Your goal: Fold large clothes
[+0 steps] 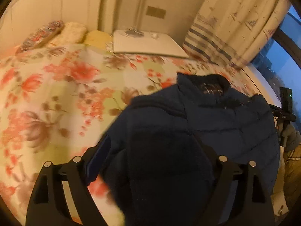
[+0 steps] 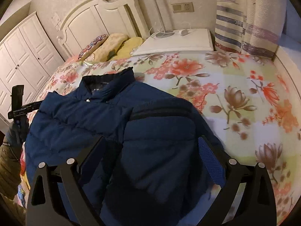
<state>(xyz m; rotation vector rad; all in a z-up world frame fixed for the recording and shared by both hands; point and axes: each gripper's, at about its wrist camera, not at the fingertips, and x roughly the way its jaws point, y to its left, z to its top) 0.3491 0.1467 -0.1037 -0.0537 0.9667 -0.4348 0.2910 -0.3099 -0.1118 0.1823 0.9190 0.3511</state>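
A navy puffer jacket (image 1: 216, 120) lies on the floral bedspread (image 1: 62, 86), its collar (image 2: 111, 81) pointing toward the headboard. My left gripper (image 1: 154, 152) hangs over the jacket's left side with its jaws wide apart. A dark fold of the jacket lies between them, and the blue pad (image 1: 100, 156) stands at the fabric's edge. My right gripper (image 2: 152, 154) is open just as wide over the jacket's (image 2: 90, 116) right side. A folded-in sleeve (image 2: 161, 150) lies loose between its fingers (image 2: 211, 158). Neither pair of pads presses on the cloth.
Pillows (image 2: 112, 45) lie by the white headboard (image 2: 101, 18). A white nightstand (image 2: 178, 41) and a striped curtain (image 2: 244, 24) stand at the bed's far corner. White wardrobes (image 2: 20, 60) line the left wall. A gloved hand (image 1: 290, 137) shows at the jacket's right edge.
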